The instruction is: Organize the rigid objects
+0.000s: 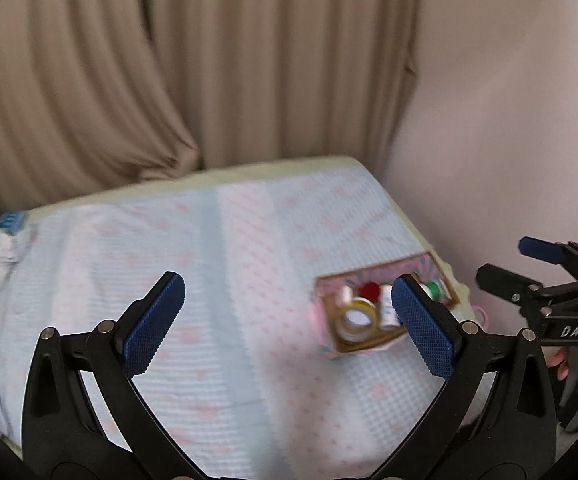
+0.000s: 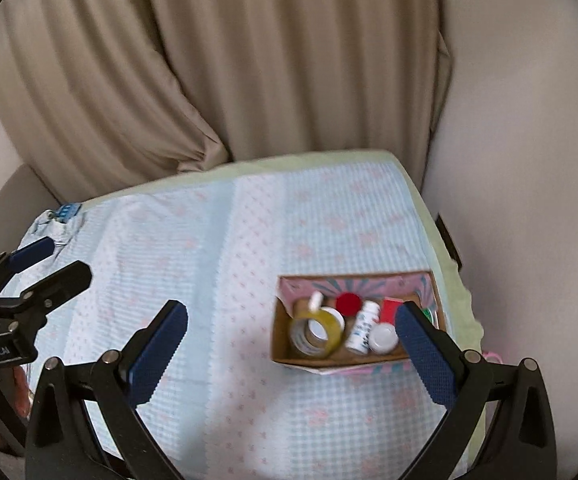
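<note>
A small cardboard box with a pink patterned rim stands on the bed at the right, also in the left wrist view. In it lie a yellow tape roll, a red cap, a white bottle, a white-lidded jar, a red item and a green item. My right gripper is open and empty, held above the bed just before the box. My left gripper is open and empty, left of the box. Each gripper shows in the other's view: the right one, the left one.
The bed carries a light blue and pink patterned cover. A beige curtain hangs behind it and a pale wall bounds the right side. A small blue object lies at the bed's far left corner.
</note>
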Demonstrator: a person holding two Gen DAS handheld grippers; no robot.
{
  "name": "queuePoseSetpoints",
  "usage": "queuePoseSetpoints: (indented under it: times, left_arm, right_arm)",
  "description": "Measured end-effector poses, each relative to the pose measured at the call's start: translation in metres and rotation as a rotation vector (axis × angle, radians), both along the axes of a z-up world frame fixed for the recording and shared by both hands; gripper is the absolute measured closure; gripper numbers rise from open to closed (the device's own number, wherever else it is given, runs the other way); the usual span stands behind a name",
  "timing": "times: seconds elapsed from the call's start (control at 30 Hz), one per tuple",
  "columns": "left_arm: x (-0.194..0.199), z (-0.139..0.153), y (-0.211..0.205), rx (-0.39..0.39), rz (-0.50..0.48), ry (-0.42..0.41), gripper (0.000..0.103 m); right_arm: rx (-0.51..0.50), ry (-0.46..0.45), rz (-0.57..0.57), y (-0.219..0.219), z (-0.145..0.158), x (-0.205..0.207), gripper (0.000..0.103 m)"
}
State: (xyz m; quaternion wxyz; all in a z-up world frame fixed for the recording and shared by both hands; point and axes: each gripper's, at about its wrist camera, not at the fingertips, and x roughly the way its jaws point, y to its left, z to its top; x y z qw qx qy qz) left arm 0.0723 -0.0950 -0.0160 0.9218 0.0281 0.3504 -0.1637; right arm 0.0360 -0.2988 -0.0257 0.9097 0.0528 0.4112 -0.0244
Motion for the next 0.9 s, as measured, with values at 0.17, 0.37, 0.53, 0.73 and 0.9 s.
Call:
queuePoseSetpoints:
  times: [0.17, 0.37, 0.53, 0.73, 0.9]
  left_arm:
    - [-0.03, 0.012, 0.044, 0.016, 0.101, -0.049, 0.0]
    - [-0.059, 0.007, 0.08, -0.006, 0.178, -0.083, 0.0]
    - [-0.062, 0.007, 0.097, -0.009, 0.213, -0.096, 0.0]
    - [-0.06, 0.008, 0.102, -0.005, 0.213, -0.106, 0.0]
    - [-0.061, 0.01, 0.099, 0.004, 0.201, -0.108, 0.0]
  right_arm:
    - [-0.067, -0.046, 0.041, 0.041, 0.021, -0.014, 0.0]
    - [-0.116, -0.055, 0.046, 0.069, 0.021, -0.024, 0.0]
    - [-0.132, -0.082, 0.028, 0.079, 0.025, -0.026, 0.0]
    - [-0.124, -0.1, 0.008, 0.083, 0.03, -0.024, 0.0]
    - [-0.121, -0.107, -0.002, 0.086, 0.033, -0.024, 0.0]
